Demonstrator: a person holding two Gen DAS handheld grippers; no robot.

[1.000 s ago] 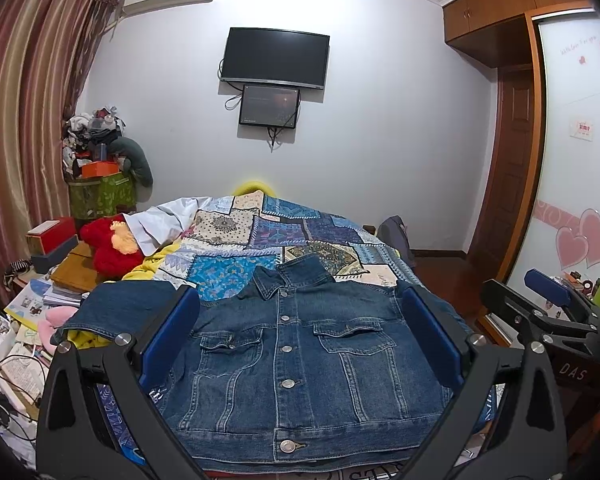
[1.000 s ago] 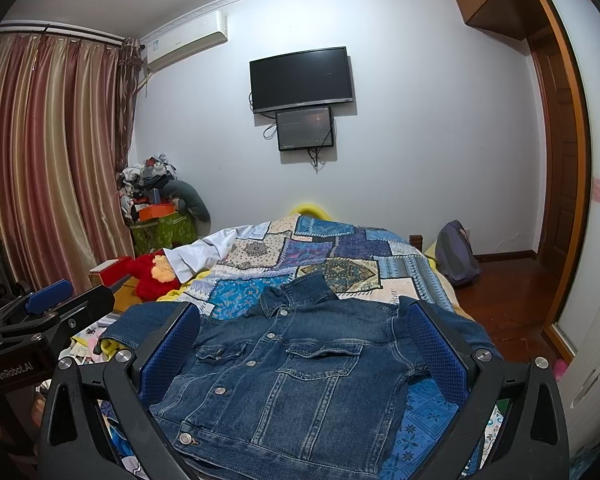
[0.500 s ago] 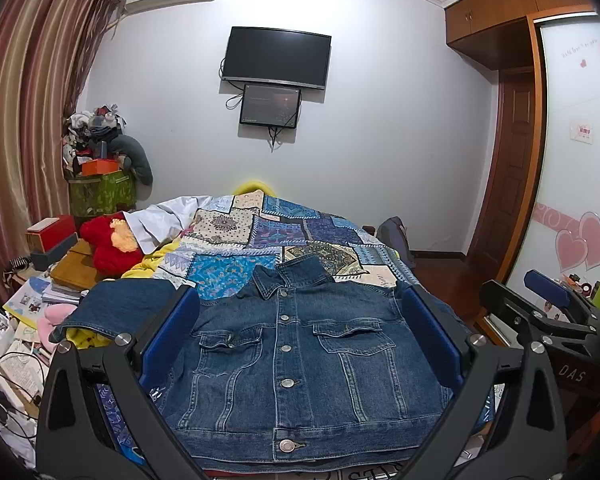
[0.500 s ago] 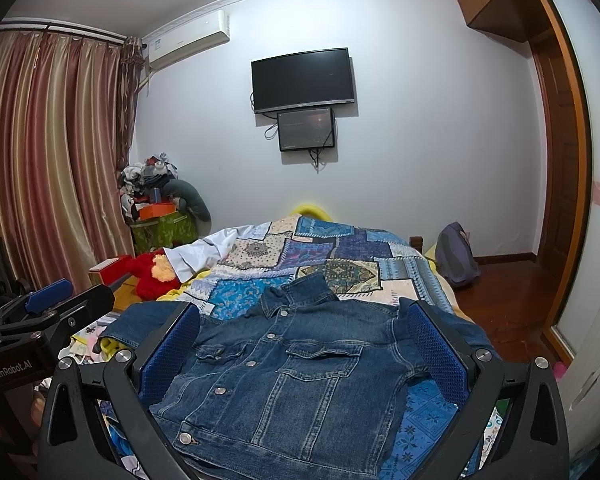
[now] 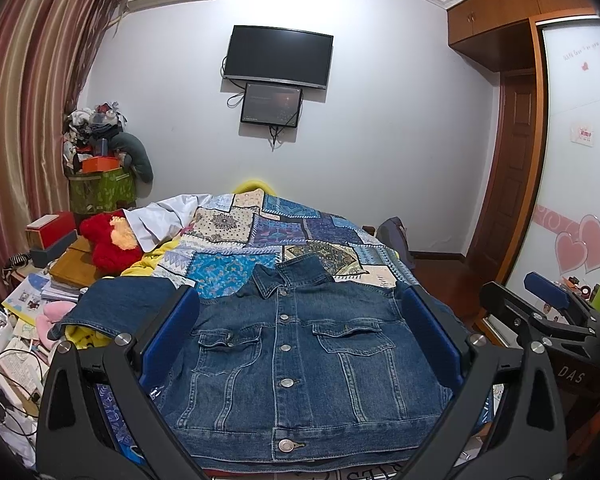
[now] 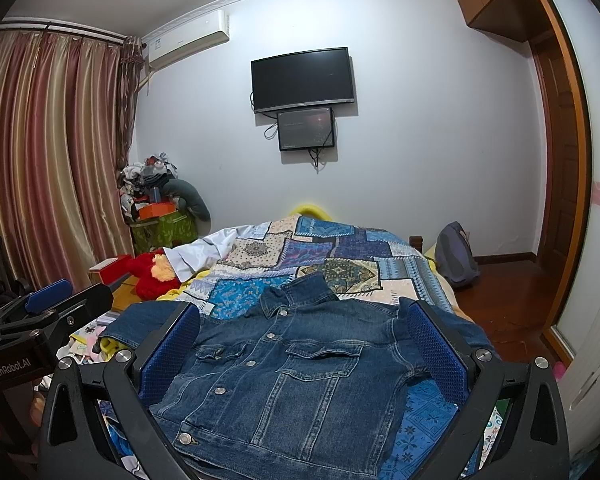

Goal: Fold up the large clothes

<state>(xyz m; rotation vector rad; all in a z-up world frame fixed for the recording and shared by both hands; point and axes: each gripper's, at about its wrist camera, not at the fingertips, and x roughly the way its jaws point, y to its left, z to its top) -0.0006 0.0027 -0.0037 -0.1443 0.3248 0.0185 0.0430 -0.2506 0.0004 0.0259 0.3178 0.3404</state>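
Even, fairly bright indoor light from overhead; source out of frame. White wall point(image 5: 380, 120) lit evenly, soft shadow below the TV point(image 5: 278, 56). Strong fisheye bend: ceiling line and door frame point(image 6: 568, 160) curve, black vignette in the corners. Both views sharp, no motion blur. Jacket point(image 5: 300, 352) between the fingers point(image 5: 172, 332) reads clear, seams and buttons crisp. Faint glare on the curtain point(image 6: 52, 160).

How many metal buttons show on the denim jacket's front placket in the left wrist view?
5 on the denim jacket: one at the collar, then, and one on the hem band. Pocket flaps may hide others.
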